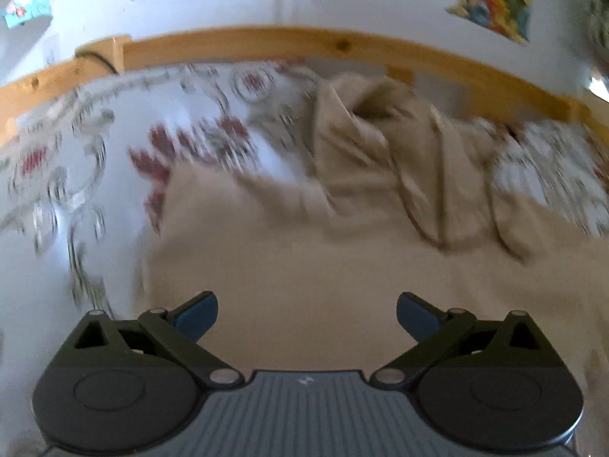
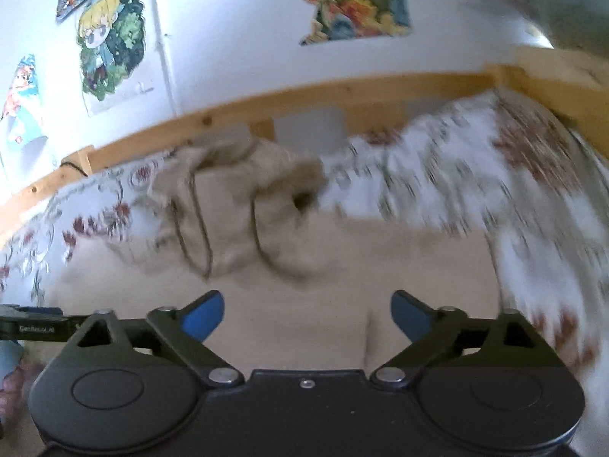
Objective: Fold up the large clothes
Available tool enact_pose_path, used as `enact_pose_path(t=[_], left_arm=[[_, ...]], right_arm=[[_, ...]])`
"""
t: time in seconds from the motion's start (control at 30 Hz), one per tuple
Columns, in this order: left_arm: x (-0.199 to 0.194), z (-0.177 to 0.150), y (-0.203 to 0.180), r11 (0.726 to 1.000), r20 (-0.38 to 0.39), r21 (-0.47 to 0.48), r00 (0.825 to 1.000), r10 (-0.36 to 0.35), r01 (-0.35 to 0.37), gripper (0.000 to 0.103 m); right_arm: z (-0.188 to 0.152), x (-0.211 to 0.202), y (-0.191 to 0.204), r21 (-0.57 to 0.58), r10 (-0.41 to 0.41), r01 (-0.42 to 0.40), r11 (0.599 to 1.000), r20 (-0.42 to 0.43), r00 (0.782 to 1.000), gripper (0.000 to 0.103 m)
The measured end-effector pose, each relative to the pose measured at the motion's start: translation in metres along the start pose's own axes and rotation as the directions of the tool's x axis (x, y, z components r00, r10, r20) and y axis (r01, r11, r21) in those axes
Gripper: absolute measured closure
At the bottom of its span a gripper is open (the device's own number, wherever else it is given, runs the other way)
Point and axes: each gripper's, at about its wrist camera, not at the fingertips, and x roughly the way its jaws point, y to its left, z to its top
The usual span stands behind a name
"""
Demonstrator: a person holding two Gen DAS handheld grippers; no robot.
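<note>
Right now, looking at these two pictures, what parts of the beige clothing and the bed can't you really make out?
- Beige garment, left wrist view: its near edge is hidden behind the open left gripper.
- Bunched far part, right wrist view: blurred, so hood or sleeve is unclear.
- Floral bedsheet: pattern smeared by blur.
- Right gripper: open; it hides the cloth below.
- Wooden bed rail: ends cut off.

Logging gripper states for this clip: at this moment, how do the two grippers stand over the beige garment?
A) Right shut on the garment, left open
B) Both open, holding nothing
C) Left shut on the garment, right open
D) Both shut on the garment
B: in each wrist view the blue fingertips of the left gripper and the right gripper stand wide apart, with only flat beige garment showing between them.
</note>
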Motion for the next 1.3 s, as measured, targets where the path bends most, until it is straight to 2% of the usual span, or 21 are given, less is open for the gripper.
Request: enact_pose_path(t=[0.07,0.13,0.2,0.23,0.33,0.43,0.47,0.5,0.53,0.6,0.67,0.77,0.83,0.9,0.97,1.03,1.1,1.13,1.2,1.3], left_arm=[[0.006,0.012,0.006,0.999,0.027,-0.014,0.999,0.043,-0.043,0.001],[0.009,0.02,0.015,0.997,0.042,-0.05,0.998,0.056,-0.053,0.001],[0.01,0.02,0.023,0.995,0.045,-0.085,0.998,0.055,-0.051,0.001],[0.011,0.018,0.027,0.994,0.04,-0.097,0.998,0.055,-0.051,0.001],[0.014,0.01,0.038,0.992,0.019,-0.122,0.999,0.038,-0.035,0.001],[0.012,0.005,0.046,0.991,0.01,-0.135,1.0,0.02,-0.018,0.001],[0.01,0.004,0.047,0.991,0.014,-0.135,1.0,0.014,-0.012,0.001],[0.005,0.003,0.048,0.991,0.019,-0.133,1.0,0.011,-0.009,0.001],[0.003,0.004,0.048,0.992,0.028,-0.127,1.0,0.012,-0.008,0.001],[-0.002,0.006,0.048,0.993,0.056,-0.117,0.998,0.019,-0.013,0.001],[-0.008,0.009,0.045,0.994,0.1,-0.107,0.995,0.026,-0.015,0.001],[-0.016,0.012,0.042,0.995,0.155,-0.1,0.988,0.025,-0.009,0.001],[-0.023,0.013,0.04,0.994,0.195,-0.107,0.981,0.02,0.001,0.001],[-0.03,0.011,0.041,0.994,0.227,-0.109,0.974,0.003,0.022,0.001],[-0.038,0.007,0.043,0.994,0.261,-0.101,0.965,-0.015,0.043,0.001],[-0.045,0.003,0.044,0.994,0.289,-0.092,0.957,-0.022,0.051,0.001],[-0.049,0.001,0.046,0.994,0.306,-0.091,0.952,-0.023,0.053,0.001],[-0.051,0.0,0.046,0.994,0.311,-0.094,0.95,-0.022,0.053,0.001],[-0.053,0.0,0.047,0.993,0.312,-0.106,0.95,-0.021,0.057,0.001],[-0.063,-0.003,0.056,0.983,0.336,-0.15,0.94,-0.054,0.11,0.001]], right_arm=[[0.035,0.03,-0.002,-0.009,0.002,-0.002,1.0,0.012,1.0,0.009],[0.068,0.064,-0.001,-0.032,-0.013,0.014,0.999,0.023,1.0,0.016],[0.098,0.104,0.001,-0.034,-0.028,0.028,0.999,0.008,1.0,0.031],[0.108,0.122,0.001,-0.021,-0.035,0.035,0.999,-0.01,0.999,0.035],[0.124,0.173,0.001,0.02,-0.044,0.046,0.999,-0.088,0.995,0.037],[0.128,0.214,0.005,0.015,-0.044,0.048,0.999,-0.184,0.982,0.038],[0.127,0.22,0.006,0.01,-0.048,0.051,0.999,-0.197,0.979,0.052],[0.125,0.221,0.008,0.009,-0.045,0.048,0.999,-0.195,0.98,0.076],[0.124,0.221,0.01,0.004,-0.052,0.054,0.999,-0.195,0.979,0.085],[0.119,0.211,0.017,-0.03,-0.077,0.073,0.997,-0.144,0.987,0.089],[0.11,0.189,0.03,-0.119,-0.091,0.086,0.989,-0.033,0.995,0.09],[0.09,0.144,0.047,-0.251,-0.045,0.071,0.965,0.107,0.993,0.092],[0.07,0.108,0.057,-0.343,-0.011,0.084,0.935,0.209,0.978,0.092],[0.039,0.064,0.069,-0.458,0.043,0.115,0.882,0.321,0.946,0.092],[0.002,0.021,0.08,-0.564,0.109,0.143,0.813,0.388,0.915,0.092],[-0.041,-0.012,0.088,-0.656,0.149,0.176,0.734,0.409,0.9,0.092],[-0.074,-0.033,0.091,-0.707,0.158,0.19,0.682,0.395,0.905,0.092],[-0.088,-0.04,0.09,-0.716,0.149,0.194,0.671,0.386,0.91,0.093],[-0.105,-0.05,0.086,-0.714,0.114,0.182,0.676,0.345,0.932,0.094],[-0.113,-0.055,0.079,-0.663,0.029,0.183,0.726,0.296,0.955,0.094]])
